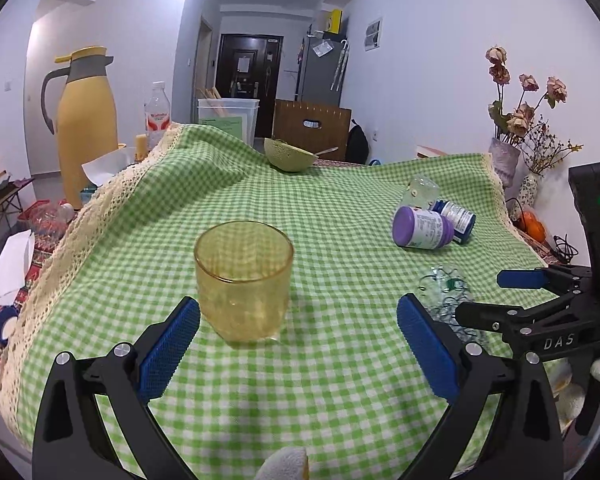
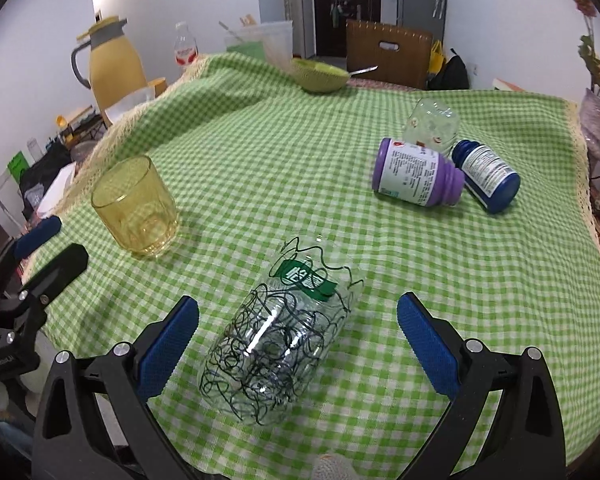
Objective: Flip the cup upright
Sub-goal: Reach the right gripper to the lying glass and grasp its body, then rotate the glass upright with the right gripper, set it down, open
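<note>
The yellow cup (image 1: pixel 243 280) stands upright on the green checked cloth (image 1: pixel 340 360) that covers the counter, mouth up, just ahead of the left tongs (image 1: pixel 298 340); those tongs are spread wide and hold nothing, the cup sitting nearer the left blue pad (image 1: pixel 168 354) but apart from it; in the right wrist view the same cup (image 2: pixel 135 208) stands at the left side of the cloth (image 2: pixel 420 264), with the left tongs (image 2: pixel 50 246) close beside it

The right tongs (image 2: pixel 298 340) are also wide apart and empty; a clear glass (image 2: pixel 276 336) with dark scribbled lines and a green label lies on its side on the cloth between the two blue pads (image 2: pixel 428 354), touching neither; the left wrist view shows this glass (image 1: pixel 446 292) near the right tongs (image 1: pixel 496 296)

Farther back on the right a purple bottle (image 2: pixel 416 174) and a dark blue bottle (image 2: pixel 486 174) lie on their sides, touching each other; a small clear jar (image 2: pixel 434 122) lies just behind them; a green bowl (image 2: pixel 320 75) with a spoon in it sits near the far edge of the cloth; a yellow jug (image 1: pixel 86 124) stands beyond the left edge; a vase of dried flowers (image 1: pixel 504 160) stands at the far right corner
</note>
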{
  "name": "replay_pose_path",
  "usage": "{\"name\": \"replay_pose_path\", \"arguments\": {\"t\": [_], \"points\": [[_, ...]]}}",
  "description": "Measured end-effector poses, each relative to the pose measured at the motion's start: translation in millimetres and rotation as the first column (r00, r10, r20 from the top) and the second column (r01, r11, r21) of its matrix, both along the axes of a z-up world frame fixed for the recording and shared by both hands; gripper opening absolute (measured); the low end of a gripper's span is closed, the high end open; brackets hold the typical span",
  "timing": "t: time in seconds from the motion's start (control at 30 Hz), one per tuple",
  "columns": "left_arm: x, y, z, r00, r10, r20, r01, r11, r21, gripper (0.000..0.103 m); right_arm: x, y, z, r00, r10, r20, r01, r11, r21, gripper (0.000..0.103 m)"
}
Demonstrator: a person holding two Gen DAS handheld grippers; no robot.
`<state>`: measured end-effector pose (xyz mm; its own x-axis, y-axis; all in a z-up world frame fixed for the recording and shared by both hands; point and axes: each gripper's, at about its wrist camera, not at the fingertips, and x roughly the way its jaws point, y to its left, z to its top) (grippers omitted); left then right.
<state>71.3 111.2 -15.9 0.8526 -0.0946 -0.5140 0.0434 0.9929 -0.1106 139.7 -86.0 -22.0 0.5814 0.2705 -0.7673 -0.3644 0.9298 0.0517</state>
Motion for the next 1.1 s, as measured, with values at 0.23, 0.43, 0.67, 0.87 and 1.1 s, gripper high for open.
{"name": "replay_pose_path", "arguments": {"t": [0.23, 0.43, 0.67, 0.87, 1.1], "points": [[11.2, 12.3, -3.7, 0.999, 0.029, -0.025, -0.029, 1.0, -0.005, 0.096, 28.2, -2.1, -8.4, 0.986, -0.008, -0.164, 0.023, 0.996, 0.088, 0.096], [18.8, 13.3, -4.4, 0.999, 0.028, -0.042, -0.028, 1.0, 0.009, 0.096, 53.1, -14.4, -16.4, 0.951, -0.062, -0.304, 0.108, 0.985, 0.138, 0.096], [17.5, 16.9, -4.7, 0.999, 0.026, -0.035, -0.026, 1.0, -0.004, 0.096, 74.6, -23.1, -31.5, 0.883, -0.071, -0.463, 0.194, 0.955, 0.223, 0.096], [15.2, 19.8, -4.1, 0.999, 0.033, -0.033, -0.033, 0.999, -0.005, 0.096, 89.4, -34.1, -39.3, 0.842, -0.085, -0.533, 0.258, 0.93, 0.26, 0.064], [14.9, 21.3, -3.9, 0.998, 0.043, -0.036, -0.043, 0.999, -0.004, 0.096, 78.7, -40.5, -33.5, 0.859, -0.035, -0.511, 0.234, 0.914, 0.33, 0.062]]}}
